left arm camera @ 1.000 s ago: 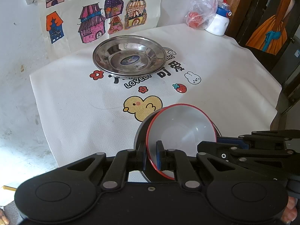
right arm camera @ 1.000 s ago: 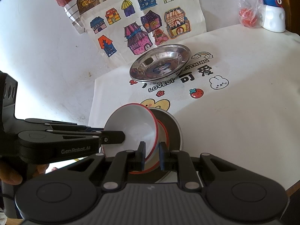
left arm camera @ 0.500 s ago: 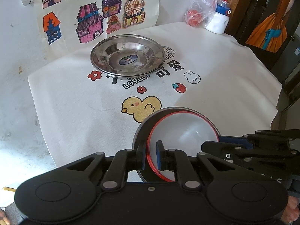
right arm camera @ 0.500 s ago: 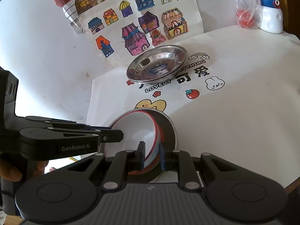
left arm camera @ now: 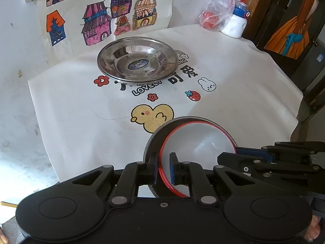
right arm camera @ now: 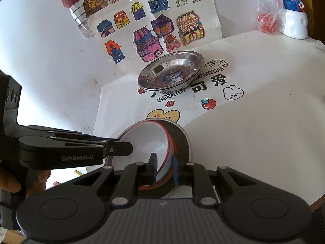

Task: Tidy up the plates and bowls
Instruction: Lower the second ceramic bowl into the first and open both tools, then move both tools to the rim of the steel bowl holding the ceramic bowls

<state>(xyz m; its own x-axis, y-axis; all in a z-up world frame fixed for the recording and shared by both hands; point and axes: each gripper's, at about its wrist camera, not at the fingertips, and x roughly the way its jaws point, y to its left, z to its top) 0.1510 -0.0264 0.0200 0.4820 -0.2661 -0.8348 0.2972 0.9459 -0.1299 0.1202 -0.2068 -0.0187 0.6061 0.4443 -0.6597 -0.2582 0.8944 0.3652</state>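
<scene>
A white bowl with a red rim (left arm camera: 199,142) sits inside a grey metal bowl (left arm camera: 156,140) near the table's front edge; both show in the right wrist view, the white bowl (right arm camera: 146,140) and the grey bowl (right arm camera: 182,140). My left gripper (left arm camera: 163,168) is shut on the white bowl's left rim. My right gripper (right arm camera: 164,169) straddles the right rim with its jaws slightly parted. A stack of steel plates (left arm camera: 138,61) lies at the back of the table, and shows in the right wrist view (right arm camera: 170,73).
A white tablecloth (left arm camera: 233,93) with cartoon prints covers the table. A white bottle (left arm camera: 236,23) and a plastic bag (left arm camera: 215,12) stand at the back right. Drawings of houses (left arm camera: 97,24) hang on the wall behind. The table edge is just right of the bowls.
The white bowl was tilted above the grey bowl and has come down to nest in it. My right gripper's jaws have parted a little on the rim.
</scene>
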